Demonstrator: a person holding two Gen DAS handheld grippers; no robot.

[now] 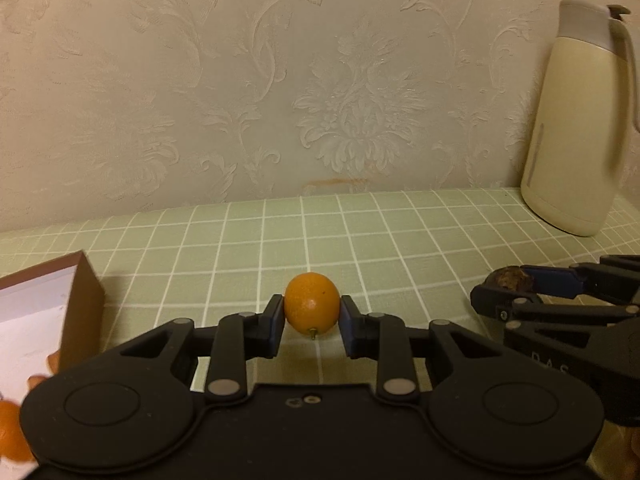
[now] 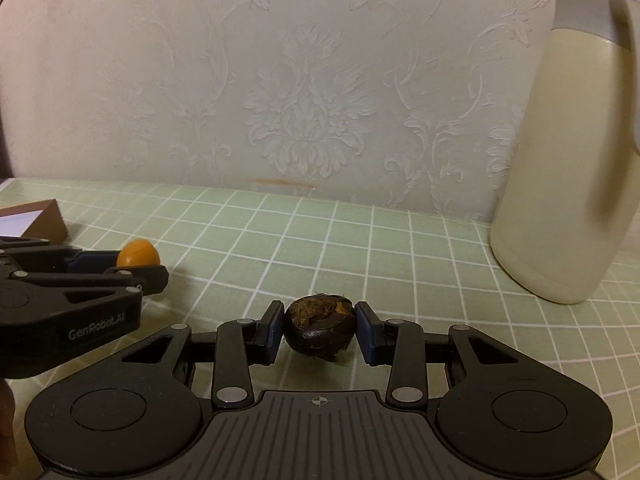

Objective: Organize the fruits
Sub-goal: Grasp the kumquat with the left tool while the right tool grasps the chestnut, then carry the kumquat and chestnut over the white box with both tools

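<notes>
In the left wrist view my left gripper is shut on a small orange kumquat, its stem end pointing down, held above the green checked tablecloth. In the right wrist view my right gripper is shut on a dark brown round fruit with a rough, flaky top. Each gripper shows in the other's view: the right gripper with the brown fruit at the far right, the left gripper with the kumquat at the far left.
A brown box with a white inside stands at the left, with orange fruit at its near end. A cream thermos jug stands at the back right against the patterned wall. Box corner and jug also appear in the right wrist view.
</notes>
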